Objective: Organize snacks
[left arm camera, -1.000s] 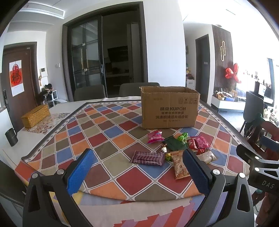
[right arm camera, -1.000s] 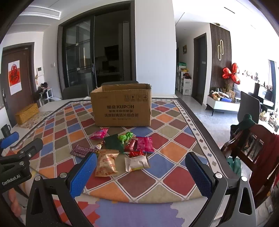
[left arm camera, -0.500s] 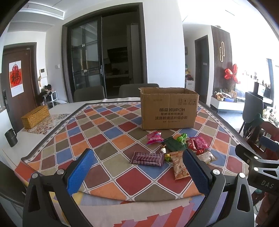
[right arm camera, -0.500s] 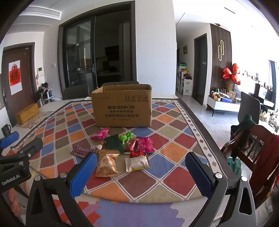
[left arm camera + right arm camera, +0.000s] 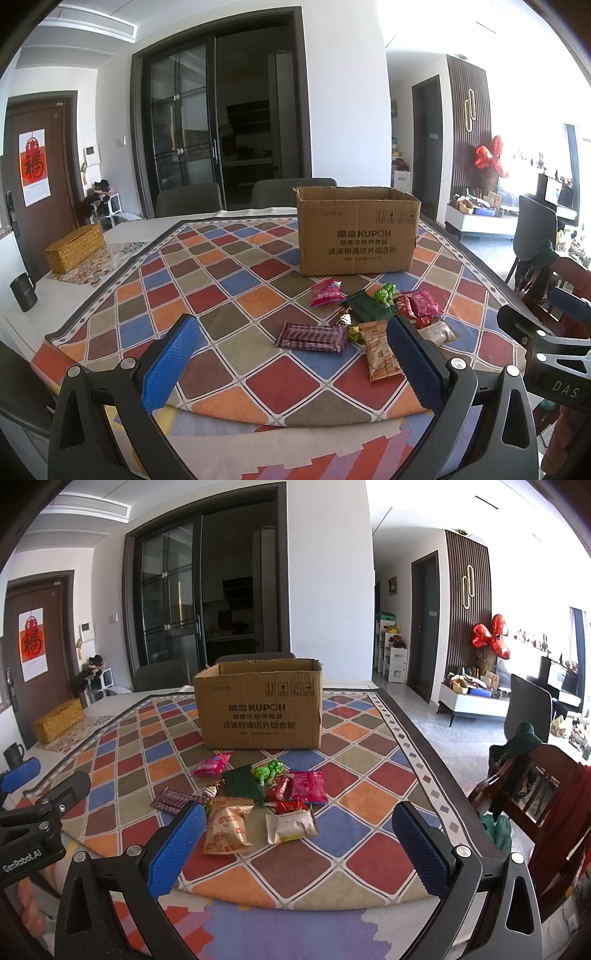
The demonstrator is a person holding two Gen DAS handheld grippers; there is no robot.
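Sunlit living and dining room, with a bench (image 5: 122, 295) under a tablecloth of red, blue, orange and olive diamonds.

At the near edge, the left hand-held gripper (image 5: 291, 358) has its blue-padded jaws spread wide and holds nothing. The right hand-held gripper (image 5: 295, 843) is just as wide open and empty, beside it on the right.

Just beyond the jaws lies a loose cluster of snacks, all on the cloth. In the left wrist view a dark purple striped bar (image 5: 313, 336) lies nearest, between the jaws, with an orange-tan packet (image 5: 378, 350) to its right. Farther off are a pink packet (image 5: 327, 292), a dark green pouch (image 5: 365, 309), a bright green candy (image 5: 384, 294) and red packets (image 5: 419, 307).

The right wrist view shows the same heap from farther right. Here the orange-tan packet (image 5: 227, 825) and a white packet (image 5: 293, 824) lie nearest, the white one fully in view, while in the left view that gripper's right finger partly hides it. The purple bar (image 5: 177, 800) sits at the left of the heap.

Beyond the snacks stands an open-topped cardboard box (image 5: 356, 230), upright, printed KUPOH; neither view shows its inside.

Far left on the bench are a woven yellow box (image 5: 74, 248) and a dark mug (image 5: 23, 291). Only the right wrist view shows a wooden chair (image 5: 532, 794) by the bench's right side.
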